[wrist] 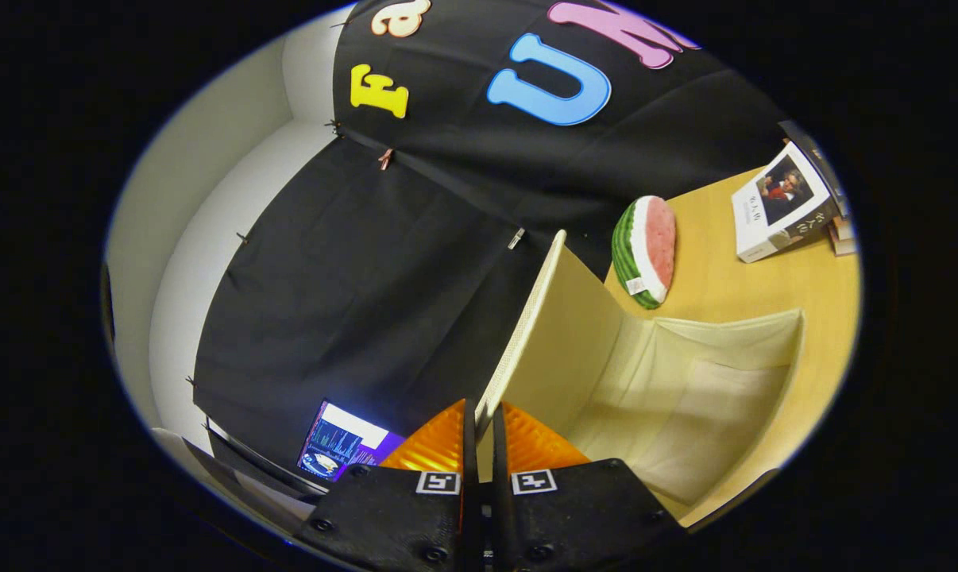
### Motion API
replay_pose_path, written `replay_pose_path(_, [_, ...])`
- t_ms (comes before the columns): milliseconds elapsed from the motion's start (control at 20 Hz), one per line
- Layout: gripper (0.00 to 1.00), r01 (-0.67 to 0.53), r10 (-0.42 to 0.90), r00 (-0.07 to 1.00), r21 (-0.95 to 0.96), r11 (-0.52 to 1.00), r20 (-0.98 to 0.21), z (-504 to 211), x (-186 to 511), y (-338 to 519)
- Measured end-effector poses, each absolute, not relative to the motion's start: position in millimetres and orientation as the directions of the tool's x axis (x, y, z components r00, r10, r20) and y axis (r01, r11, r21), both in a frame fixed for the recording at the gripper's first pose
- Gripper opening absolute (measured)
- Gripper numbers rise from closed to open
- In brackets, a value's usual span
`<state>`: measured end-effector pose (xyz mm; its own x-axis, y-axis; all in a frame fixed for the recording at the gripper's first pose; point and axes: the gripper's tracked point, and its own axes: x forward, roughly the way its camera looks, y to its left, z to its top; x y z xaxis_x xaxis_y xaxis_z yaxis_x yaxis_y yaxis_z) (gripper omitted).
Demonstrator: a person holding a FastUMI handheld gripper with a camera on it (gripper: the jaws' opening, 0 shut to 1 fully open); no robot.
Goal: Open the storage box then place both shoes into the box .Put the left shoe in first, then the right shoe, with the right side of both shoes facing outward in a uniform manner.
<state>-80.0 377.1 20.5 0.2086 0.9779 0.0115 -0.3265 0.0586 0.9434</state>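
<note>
The claw [479, 433] is pinched nearly closed on the raised lid [550, 334] of the storage box [685, 397], which stands open on the desk [765, 278]. Nothing shows inside the box. Beyond it lie a watermelon-slice toy [646, 250] and a book [781, 202]; a lit screen [344, 441] glows beside the claw.

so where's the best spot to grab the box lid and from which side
Its free edge, where the gripper already sits: the lid is a thin flat panel standing up from the box, so its rim fits between the nearly closed fingers. Come edge-on from the side away from the hinge, one finger on each face. The fingers look closed on that rim, the lid raised and the box inside empty.
</note>
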Motion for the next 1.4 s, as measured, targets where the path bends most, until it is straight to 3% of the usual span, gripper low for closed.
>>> replay_pose_path(100, [0.14, -0.350, 0.984, 0.179, 0.936, 0.045, 0.020, 26.4, -82.5, 396.9])
replay_pose_path(200, [0.27, -0.369, 0.987, 0.157, 0.929, 0.036, 0.024, 29.5, -83.7, 416.6])
replay_pose_path(450, [0.92, -0.376, 0.991, 0.134, 0.926, 0.025, 0.027, 31.9, -90.4, 437.1])
replay_pose_path(700, [0.96, -0.402, 0.979, 0.202, 0.910, 0.098, -0.017, 26.2, -84.1, 415.2])
replay_pose_path(900, [0.96, -0.491, 0.921, 0.356, 0.807, 0.328, -0.157, -5.6, -84.0, 356.8])
replay_pose_path(1150, [0.96, -0.454, 0.734, 0.568, 0.602, 0.657, -0.373, -67.4, -88.7, 261.2])
replay_pose_path(1400, [0.98, -0.357, 0.523, 0.621, 0.383, 0.852, -0.584, -141.9, -121.0, 159.9])
